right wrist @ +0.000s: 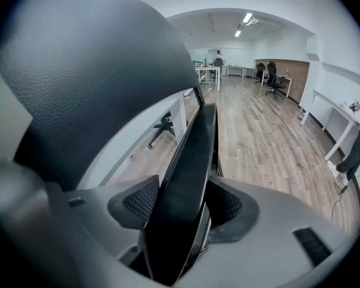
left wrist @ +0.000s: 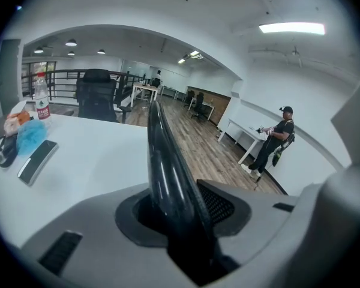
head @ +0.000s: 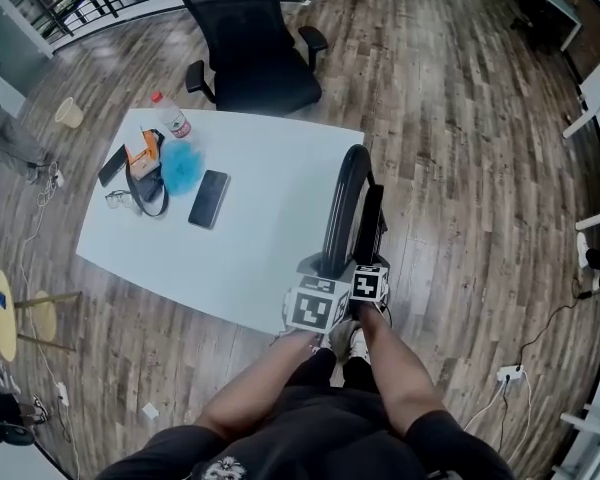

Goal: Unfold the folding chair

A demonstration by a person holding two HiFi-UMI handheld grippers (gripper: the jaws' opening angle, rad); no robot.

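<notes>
The person's forearms [head: 258, 383] reached forward side by side, both pairs of tongs angled downward. The black folding chair [head: 346, 198] stood folded on the wooden floor [head: 460, 118], beside the white rectangular worktop [head: 270, 168]. The left tongs [left wrist: 179, 212] were closed on its curved glossy frame tube [left wrist: 162, 155]. The right tongs [right wrist: 181, 212] gripped its flat black panel [right wrist: 195, 161].

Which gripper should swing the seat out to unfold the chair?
Right, probably. The right gripper is clamped on the flat seat, with floor beside it. The left gripper clamps the curved frame next to the table, better for bracing.
</notes>
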